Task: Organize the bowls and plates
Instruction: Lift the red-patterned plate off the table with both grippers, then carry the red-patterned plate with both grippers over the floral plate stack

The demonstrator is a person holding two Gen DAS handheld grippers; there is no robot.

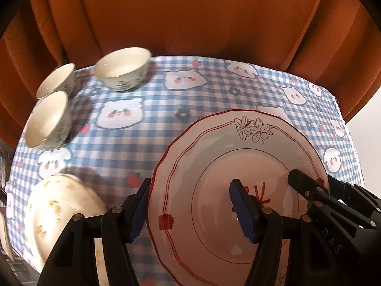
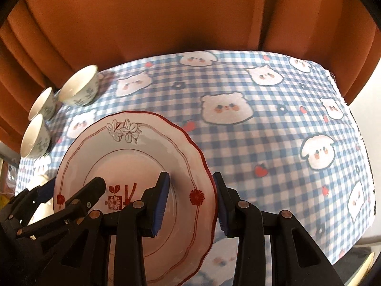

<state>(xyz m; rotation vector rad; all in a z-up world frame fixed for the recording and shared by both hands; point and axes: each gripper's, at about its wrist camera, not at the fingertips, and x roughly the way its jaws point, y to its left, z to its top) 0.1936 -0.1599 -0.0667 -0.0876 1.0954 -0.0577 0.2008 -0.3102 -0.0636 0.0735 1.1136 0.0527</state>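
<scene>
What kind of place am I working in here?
Likely a home dining table: a blue gingham tablecloth with cartoon animal faces, three small cream floral bowls, a red-rimmed scalloped ceramic plate, and orange curtains behind.

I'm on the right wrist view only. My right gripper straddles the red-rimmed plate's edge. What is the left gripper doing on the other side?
Observer: The left gripper straddles the opposite rim of the red-rimmed plate, one pad outside the edge and the other over the well.
Operator: Is anything near that side that I can't make out?
Observer: Yes, a cream plate with yellow flowers lies on the tablecloth, just outside the left gripper's outer finger.
Operator: Do the two plates touch?
Observer: No, checked cloth shows between them.
</scene>
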